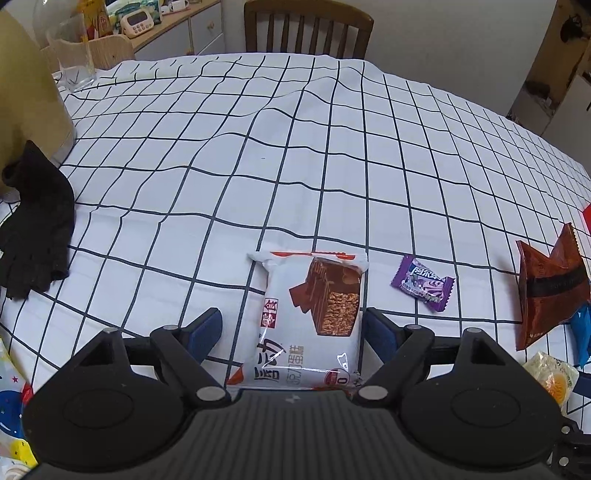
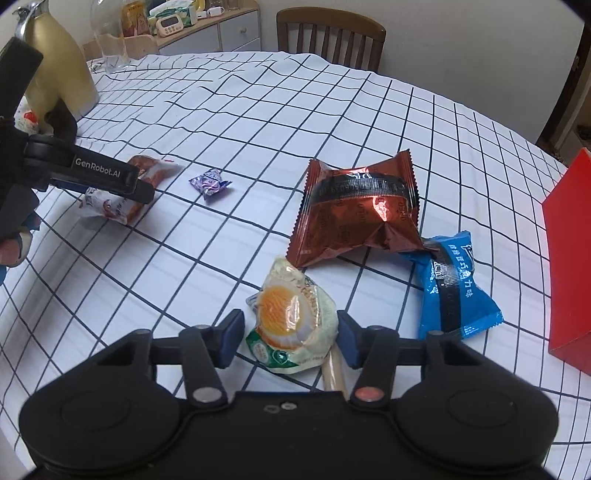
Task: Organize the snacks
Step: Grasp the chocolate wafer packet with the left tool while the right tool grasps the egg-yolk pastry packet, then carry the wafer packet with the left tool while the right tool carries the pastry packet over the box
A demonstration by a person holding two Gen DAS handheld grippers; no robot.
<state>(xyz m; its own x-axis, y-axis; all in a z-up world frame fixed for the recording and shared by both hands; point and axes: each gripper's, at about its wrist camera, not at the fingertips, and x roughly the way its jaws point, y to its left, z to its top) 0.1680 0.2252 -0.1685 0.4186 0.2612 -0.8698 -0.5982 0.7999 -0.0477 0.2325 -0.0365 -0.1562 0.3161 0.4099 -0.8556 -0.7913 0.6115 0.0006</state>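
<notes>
In the left wrist view, the left gripper (image 1: 291,325) was held low over a checked tablecloth (image 1: 258,155), its jaws spread. A white wafer pack (image 1: 312,321) lay flat between the blue pads (image 1: 205,332); a clear gap was seen at the left pad, while the right pad stood just beside the pack's edge, so the pack was not gripped. A purple candy (image 1: 424,284) lay to the right of it, and further right a brown packet (image 1: 546,291) stood tilted, with a blue packet (image 1: 583,328) and a pale egg-print snack (image 1: 554,380) at the frame's edge. A black glove (image 1: 37,236) lay at the left, near a beige jug (image 1: 29,92). A wooden chair (image 1: 308,29) stood behind the table.

In the right wrist view, the right gripper (image 2: 291,336) was placed around the egg-print snack (image 2: 291,325), which rested on the cloth. The right pad (image 2: 349,339) met the wrapper's edge; a narrow gap was left at the other pad, so whether the wrapper was pinched could not be told. A pale stick (image 2: 334,373) showed under the snack. The brown packet (image 2: 354,210) lay beyond, touching the blue packet (image 2: 454,288). A red box (image 2: 569,266) stood at the right edge. At the far left the left gripper (image 2: 144,188) was seen over the wafer pack (image 2: 122,206), with the candy (image 2: 210,184) nearby.
</notes>
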